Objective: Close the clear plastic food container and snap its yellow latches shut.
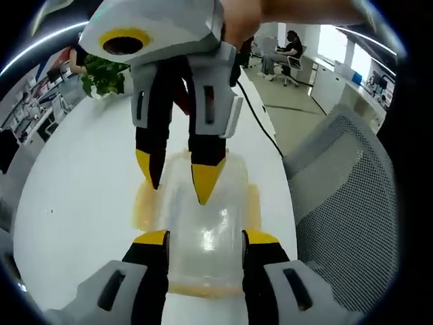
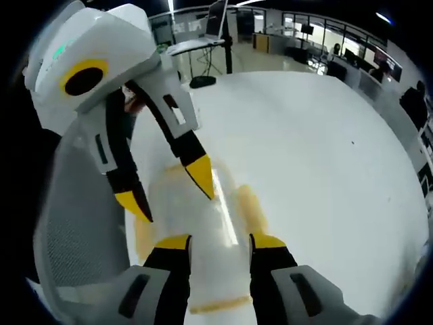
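Note:
A clear plastic food container [image 1: 203, 227] lies on the white table [image 1: 81, 196] with its lid on. Yellow latches [image 1: 143, 203] stick out flat from its sides, with another at the near end [image 1: 203, 290]. My left gripper [image 1: 206, 237] is open, and its yellow-tipped jaws stand apart over the near part of the lid. My right gripper [image 1: 176, 175] reaches in from the top, open, tips at the far part of the lid. In the right gripper view, the right gripper [image 2: 220, 242] is open over the container [image 2: 203, 223]. The left gripper [image 2: 168, 188] reaches in from the upper left. A side latch [image 2: 250, 203] lies flat.
A grey mesh chair [image 1: 352, 189] stands close beside the table edge, also seen as the chair [image 2: 74, 203]. A black cable [image 1: 260, 115] runs along the table's right side, and a green plant [image 1: 105, 74] stands at its far end. A person [image 1: 291, 51] sits far behind.

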Demonstrator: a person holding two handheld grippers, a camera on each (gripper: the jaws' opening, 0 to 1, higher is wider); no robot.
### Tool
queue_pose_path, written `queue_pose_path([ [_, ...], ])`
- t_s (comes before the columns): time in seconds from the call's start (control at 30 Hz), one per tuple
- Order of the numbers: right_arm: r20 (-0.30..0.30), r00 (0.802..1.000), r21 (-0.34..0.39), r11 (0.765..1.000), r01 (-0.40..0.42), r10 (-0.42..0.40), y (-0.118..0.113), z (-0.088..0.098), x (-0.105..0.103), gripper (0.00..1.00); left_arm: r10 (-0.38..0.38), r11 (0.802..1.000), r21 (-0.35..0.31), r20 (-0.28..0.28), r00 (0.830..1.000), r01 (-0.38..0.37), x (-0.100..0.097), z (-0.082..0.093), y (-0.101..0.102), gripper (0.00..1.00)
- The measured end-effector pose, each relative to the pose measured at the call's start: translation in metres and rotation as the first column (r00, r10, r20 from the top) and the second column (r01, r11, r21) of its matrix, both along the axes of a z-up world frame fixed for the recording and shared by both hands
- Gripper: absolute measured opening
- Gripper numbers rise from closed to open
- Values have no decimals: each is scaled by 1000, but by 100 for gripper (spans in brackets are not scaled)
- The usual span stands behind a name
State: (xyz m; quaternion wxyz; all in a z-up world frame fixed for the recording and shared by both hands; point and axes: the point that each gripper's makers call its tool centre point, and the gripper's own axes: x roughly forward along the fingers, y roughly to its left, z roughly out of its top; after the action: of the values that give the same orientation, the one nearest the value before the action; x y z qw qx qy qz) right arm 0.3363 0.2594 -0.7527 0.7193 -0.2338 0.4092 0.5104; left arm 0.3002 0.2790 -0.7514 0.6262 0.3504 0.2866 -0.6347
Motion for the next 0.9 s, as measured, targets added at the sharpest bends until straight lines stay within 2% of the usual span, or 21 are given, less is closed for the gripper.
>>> queue_pose_path([
  [0.27,-20,1000,-19,1000,-4,3,0,-5,5,35,-10,1000,21,24,1000,10,-5,-3,-1,45],
  [0.33,-23,1000,-21,1000,-11,11,0,-6,5,36,0,1000,26,26,1000,0,-6,-3,-2,48],
  [0.5,-76,996,-31,998,-50,47,-5,-10,4,43,10,1000,25,39,999,-11,-5,-2,-3,49],
  [0.57,-94,993,-28,997,-76,74,-5,-9,1,44,16,1000,27,42,999,-17,-5,-3,-3,50],
  [0.77,-119,991,-30,997,-65,61,-11,-7,8,45,3,999,47,69,998,-6,-10,-5,-3,53],
  [0.9,-138,989,-5,999,-54,53,-8,0,11,45,36,999,37,71,997,-39,-9,-1,-5,53],
])
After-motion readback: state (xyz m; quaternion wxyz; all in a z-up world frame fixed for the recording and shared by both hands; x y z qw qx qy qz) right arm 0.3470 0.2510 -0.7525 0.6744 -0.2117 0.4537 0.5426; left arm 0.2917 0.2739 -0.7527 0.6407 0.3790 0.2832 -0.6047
